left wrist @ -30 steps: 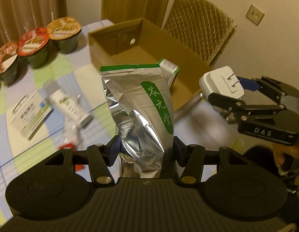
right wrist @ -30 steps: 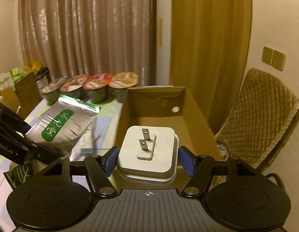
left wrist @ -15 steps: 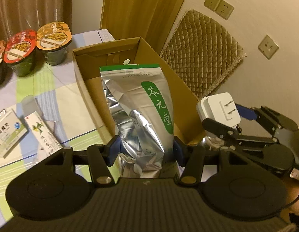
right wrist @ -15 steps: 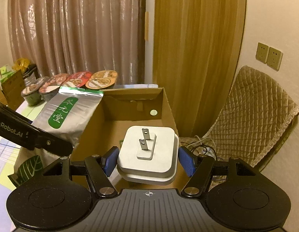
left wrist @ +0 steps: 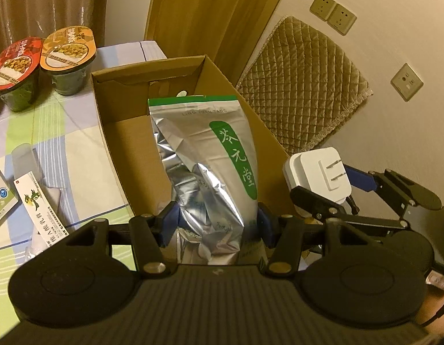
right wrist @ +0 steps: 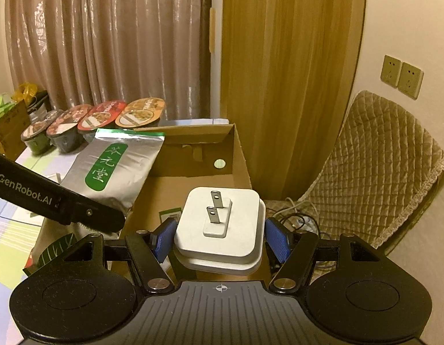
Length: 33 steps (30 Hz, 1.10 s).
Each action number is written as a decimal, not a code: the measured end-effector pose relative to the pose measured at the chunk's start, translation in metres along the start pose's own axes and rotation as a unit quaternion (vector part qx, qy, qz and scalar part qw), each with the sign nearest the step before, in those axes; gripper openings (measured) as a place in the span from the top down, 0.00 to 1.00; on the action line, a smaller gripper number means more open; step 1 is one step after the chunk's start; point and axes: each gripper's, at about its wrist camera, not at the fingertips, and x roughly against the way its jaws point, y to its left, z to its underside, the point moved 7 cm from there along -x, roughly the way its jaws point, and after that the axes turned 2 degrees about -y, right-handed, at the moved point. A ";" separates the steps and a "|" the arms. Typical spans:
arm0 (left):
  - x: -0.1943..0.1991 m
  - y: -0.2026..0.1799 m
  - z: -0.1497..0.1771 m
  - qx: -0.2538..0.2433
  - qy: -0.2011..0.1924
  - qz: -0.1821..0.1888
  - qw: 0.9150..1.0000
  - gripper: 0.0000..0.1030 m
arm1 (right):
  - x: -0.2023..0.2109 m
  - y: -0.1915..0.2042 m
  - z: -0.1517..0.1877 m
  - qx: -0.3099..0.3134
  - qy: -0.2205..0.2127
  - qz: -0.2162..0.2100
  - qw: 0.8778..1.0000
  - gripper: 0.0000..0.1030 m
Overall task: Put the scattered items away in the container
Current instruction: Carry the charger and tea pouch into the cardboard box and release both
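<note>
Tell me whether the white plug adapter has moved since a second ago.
Yes. In the right wrist view the white plug adapter, gripped by the right tool, has advanced over the cardboard box, whose near edge has now passed beneath it.

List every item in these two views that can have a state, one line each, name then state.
Left tongs: shut on foil pouch.
Right tongs: shut on plug adapter.
Foil pouch: sealed, held upright above the box.
Plug adapter: held, prongs showing.
Cardboard box: open.
Noodle cups: lids sealed.
</note>
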 end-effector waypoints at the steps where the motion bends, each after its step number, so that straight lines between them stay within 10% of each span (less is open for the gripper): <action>1: -0.001 0.001 -0.001 0.002 0.000 0.000 1.000 0.50 | -0.001 0.000 0.000 0.000 0.000 0.000 1.000 0.32; 33: -0.006 0.026 -0.020 0.061 -0.049 -0.025 0.997 0.34 | -0.024 -0.011 -0.001 0.004 0.010 0.003 1.000 0.32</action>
